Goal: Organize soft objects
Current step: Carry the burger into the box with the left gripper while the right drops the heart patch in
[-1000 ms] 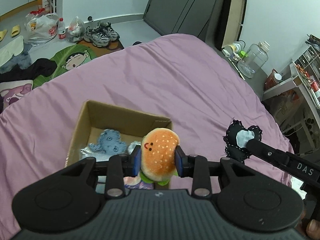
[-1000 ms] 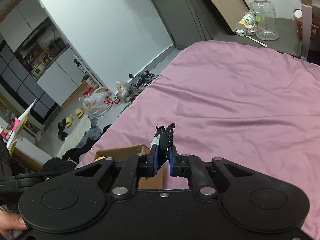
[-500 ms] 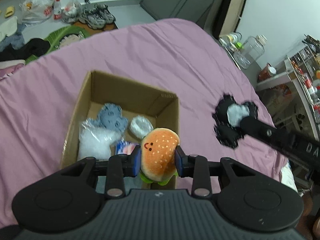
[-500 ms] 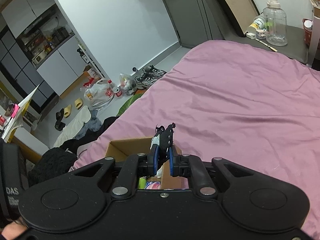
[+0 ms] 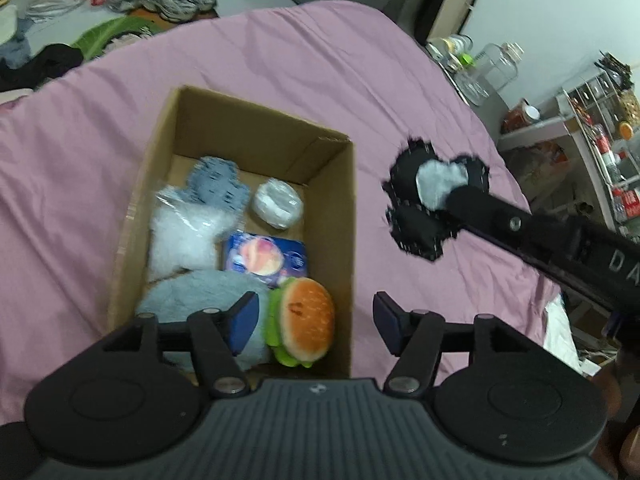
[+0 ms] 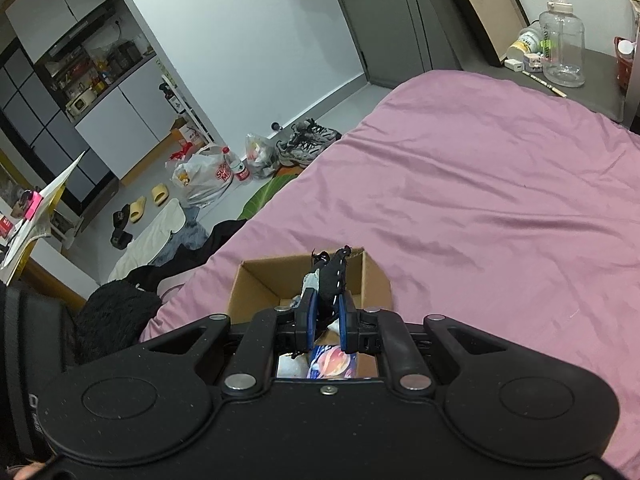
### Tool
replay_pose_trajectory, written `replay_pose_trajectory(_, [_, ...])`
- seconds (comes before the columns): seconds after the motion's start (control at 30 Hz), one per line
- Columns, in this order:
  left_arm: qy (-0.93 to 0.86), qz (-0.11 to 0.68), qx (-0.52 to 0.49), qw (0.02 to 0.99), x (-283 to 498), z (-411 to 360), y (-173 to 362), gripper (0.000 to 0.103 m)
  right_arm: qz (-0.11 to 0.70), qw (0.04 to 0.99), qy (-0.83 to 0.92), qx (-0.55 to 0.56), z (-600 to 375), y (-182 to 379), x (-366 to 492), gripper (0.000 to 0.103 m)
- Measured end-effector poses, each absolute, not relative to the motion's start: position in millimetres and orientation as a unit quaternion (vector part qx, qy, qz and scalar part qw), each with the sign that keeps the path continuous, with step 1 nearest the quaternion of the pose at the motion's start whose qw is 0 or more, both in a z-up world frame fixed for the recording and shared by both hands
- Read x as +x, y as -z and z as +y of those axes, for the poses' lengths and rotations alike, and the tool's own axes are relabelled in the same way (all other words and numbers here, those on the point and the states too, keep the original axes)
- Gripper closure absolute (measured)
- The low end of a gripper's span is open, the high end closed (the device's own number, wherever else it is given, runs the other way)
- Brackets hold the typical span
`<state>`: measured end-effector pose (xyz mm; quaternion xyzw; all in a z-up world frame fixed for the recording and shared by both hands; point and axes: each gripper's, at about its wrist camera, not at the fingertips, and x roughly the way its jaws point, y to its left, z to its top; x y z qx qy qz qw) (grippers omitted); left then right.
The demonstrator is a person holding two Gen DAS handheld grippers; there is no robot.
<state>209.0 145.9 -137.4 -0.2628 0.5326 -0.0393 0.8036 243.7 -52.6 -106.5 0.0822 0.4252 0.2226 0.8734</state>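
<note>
While my left gripper gapes over the box, burger inside, my right clamps the black plush.

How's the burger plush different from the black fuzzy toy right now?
The burger plush is orange and green and lies loose in the cardboard box; the black fuzzy toy is black with a pale patch, pinched in the right tool outside the box. The left tool is open. Both are soft.

The right gripper carries white letters "DA" on its black arm, cut by the picture's edge. Print on the white plastic bag is too blurred to read.
</note>
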Motion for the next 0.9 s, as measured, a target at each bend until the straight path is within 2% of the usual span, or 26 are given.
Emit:
replay_pose_trajectory(0.4, [-0.019,0.504,-0.251,0.826,199.1,186.0,111.5,0.041,0.438,0.861,-0.245,0.080,-27.2,110.9,237.2,0.090])
replay_pose_trajectory(0.47, [-0.024,0.501,-0.248,0.828,197.6,188.7,107.7,0.041,0.439,0.858,-0.255,0.081,-22.5,109.2,236.5,0.084])
replay_pose_trajectory(0.53, [-0.029,0.499,-0.245,0.831,196.1,190.9,103.8,0.041,0.442,0.855,-0.258,0.083,-20.2,108.2,236.4,0.072])
replay_pose_trajectory(0.57, [-0.031,0.498,-0.243,0.832,195.5,191.1,101.8,0.041,0.442,0.856,-0.254,0.083,-20.7,107.4,235.8,0.062])
replay_pose_trajectory(0.6, [-0.033,0.496,-0.242,0.833,195.0,191.2,99.7,0.041,0.440,0.859,-0.249,0.082,-22.0,106.6,235.2,0.058])
replay_pose_trajectory(0.63, [-0.036,0.495,-0.240,0.835,194.6,190.8,97.8,0.040,0.437,0.861,-0.248,0.080,-23.9,105.2,233.8,0.058])
replay_pose_trajectory(0.7, [-0.039,0.491,-0.236,0.838,194.0,189.3,95.2,0.033,0.437,0.860,-0.249,0.082,-28.2,103.2,231.7,0.058])
replay_pose_trajectory(0.9, [-0.048,0.483,-0.228,0.844,190.9,180.0,88.0,0.029,0.431,0.865,-0.242,0.087,-48.4,95.8,223.9,0.055])
